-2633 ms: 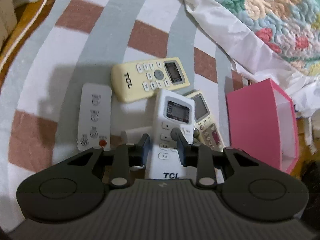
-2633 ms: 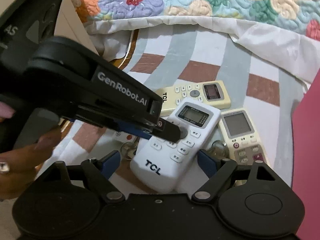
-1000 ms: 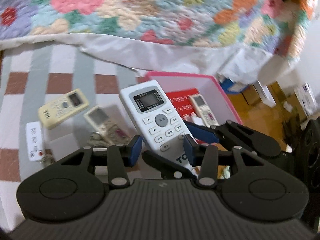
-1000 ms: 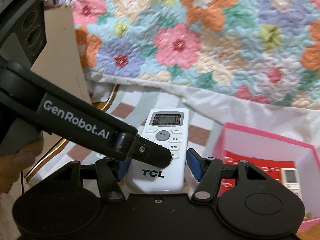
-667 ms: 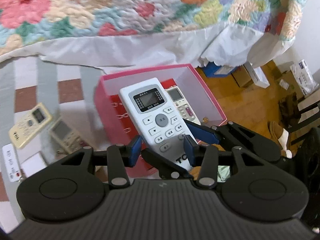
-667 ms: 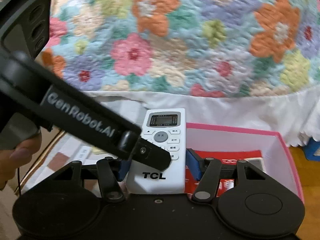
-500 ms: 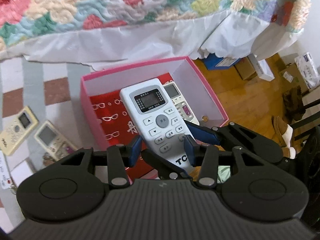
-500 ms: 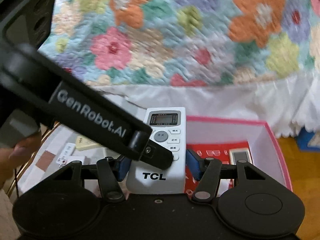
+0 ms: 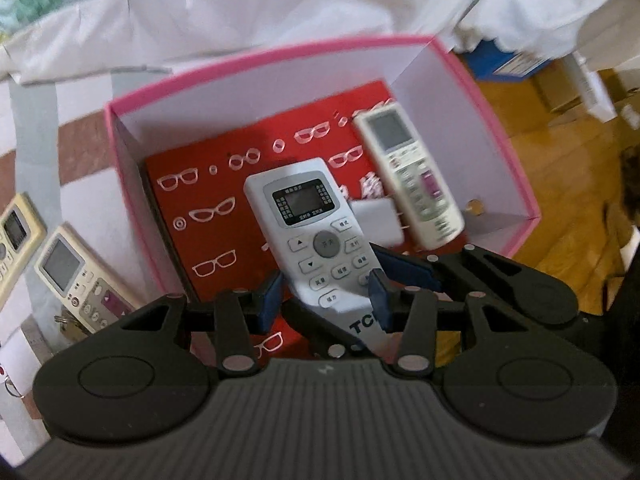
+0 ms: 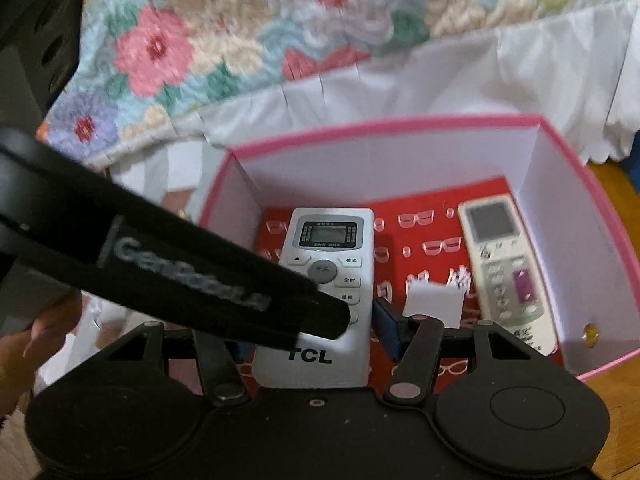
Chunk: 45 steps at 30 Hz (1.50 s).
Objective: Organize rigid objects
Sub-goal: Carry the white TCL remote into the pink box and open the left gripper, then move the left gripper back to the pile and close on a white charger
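A white TCL remote (image 9: 308,224) (image 10: 326,264) hangs face up, tilted, over the open pink box (image 9: 260,56) (image 10: 380,124). Both grippers hold it by its lower half. My left gripper (image 9: 325,298) has its blue pads against the remote's sides; in the right wrist view one of its black fingers (image 10: 200,276) crosses the remote's face. My right gripper (image 10: 314,340) is shut across the remote's width, with its left pad hidden behind that finger. Inside the box, a cream remote (image 9: 412,184) (image 10: 504,264) and a small white card (image 9: 376,220) lie on a red sheet printed with glasses.
Two cream remotes (image 9: 72,276) (image 9: 14,236) and a bunch of keys (image 9: 66,322) lie on the striped cloth left of the box. A floral quilt (image 10: 240,20) with a white frill hangs behind it. Wooden floor (image 9: 560,168) with cartons lies to the right.
Both grippers carried the white remote to the right, from above the striped cloth to above the pink box, and tipped down toward it. The box now fills both views.
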Available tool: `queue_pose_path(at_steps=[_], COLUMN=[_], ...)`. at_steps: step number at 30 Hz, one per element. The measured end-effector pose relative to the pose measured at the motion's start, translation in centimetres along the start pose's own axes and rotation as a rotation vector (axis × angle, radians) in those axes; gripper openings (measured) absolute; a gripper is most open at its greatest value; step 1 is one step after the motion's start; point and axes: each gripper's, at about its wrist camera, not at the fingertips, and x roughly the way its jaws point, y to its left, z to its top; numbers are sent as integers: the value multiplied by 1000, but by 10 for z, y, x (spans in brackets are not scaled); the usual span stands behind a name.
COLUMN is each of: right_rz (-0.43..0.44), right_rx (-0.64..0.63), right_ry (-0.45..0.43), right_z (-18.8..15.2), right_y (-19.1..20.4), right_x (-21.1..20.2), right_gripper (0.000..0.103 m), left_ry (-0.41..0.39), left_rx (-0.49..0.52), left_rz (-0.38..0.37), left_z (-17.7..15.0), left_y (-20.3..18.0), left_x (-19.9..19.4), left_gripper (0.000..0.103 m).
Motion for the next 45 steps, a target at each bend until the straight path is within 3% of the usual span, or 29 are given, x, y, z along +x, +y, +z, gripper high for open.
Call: queue_pose_path(at_steps=[5, 8, 10, 12, 16, 20, 24, 27, 31, 37, 42, 45], right_rz=[-44, -61, -136, -171, -153, -109, -28, 32, 86, 184, 251, 287], right_rx=[-16, -19, -58, -66, -42, -46, -17, -54, -151, -269, -362, -350], right_ry=[91, 133, 133, 132, 107, 33, -66, -116, -129, -125, -75, -18], right_z=[4, 1, -2, -1, -1, -6, -12, -14, -11, -4, -4, -7], right_y=[-3, -4, -1, 0, -1, 4, 13, 28, 62, 112, 147, 159], right_x=[14, 19, 22, 22, 6, -26, -64, -87, -111, -120, -102, -86], right_gripper=[63, 62, 65, 68, 68, 69, 70, 70, 70, 71, 71, 71], left_ry=[52, 84, 100, 84, 27, -45, -37, -72, -112, -184, -224, -222], left_rx=[40, 1, -33, -40, -12, 49, 61, 101, 115, 59, -40, -95], left_rz=[19, 10, -9, -15, -36, -14, -32, 37, 79, 65, 40, 13], left_z=[3, 0, -1, -3, -7, -7, -11, -23, -40, -69, -95, -108], left_y=[-8, -3, 1, 2, -1, -2, 11, 21, 43, 91, 137, 161], left_x=[19, 30, 40, 44, 29, -9, -52, -89, -134, -182, -188, -179], left_gripper=[43, 39, 39, 39, 43, 47, 55, 56, 58, 63, 63, 64])
